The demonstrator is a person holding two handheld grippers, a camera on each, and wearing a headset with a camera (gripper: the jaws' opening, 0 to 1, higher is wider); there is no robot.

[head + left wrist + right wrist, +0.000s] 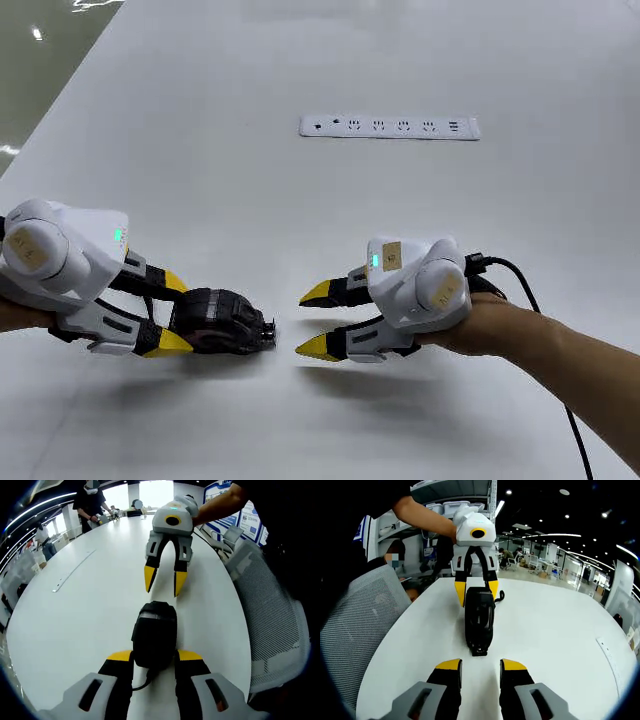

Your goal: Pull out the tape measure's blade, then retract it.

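2 handheld grippers, 1 tape measure, 1 white counter [300, 210].

Item 1: left gripper [178, 312]. Its jaws are clamped on the black tape measure [222, 320], with 1 yellow tip pressed to each side of the case. The rear of the case sits between the jaws and the front part juts past the tips. The case rests on the counter. In the left gripper view a thin black loop [145, 682] trails from the case's rear, back between the jaws.

Item 2: right gripper [308, 322]. Its jaws are parted and hold nothing. The 2 yellow tips point straight at the case's front end, near it but not touching. The small blade hook [478, 651] sits at the case mouth, just ahead of these jaws. A black cable [520, 290] runs from this gripper's rear.

Item 3: 1 white power strip [390, 127]. It lies flat on the counter, well beyond both sets of jaws.

Item 4: 1 grey mesh chair [357, 630], off to the side of the right jaws at the counter edge.
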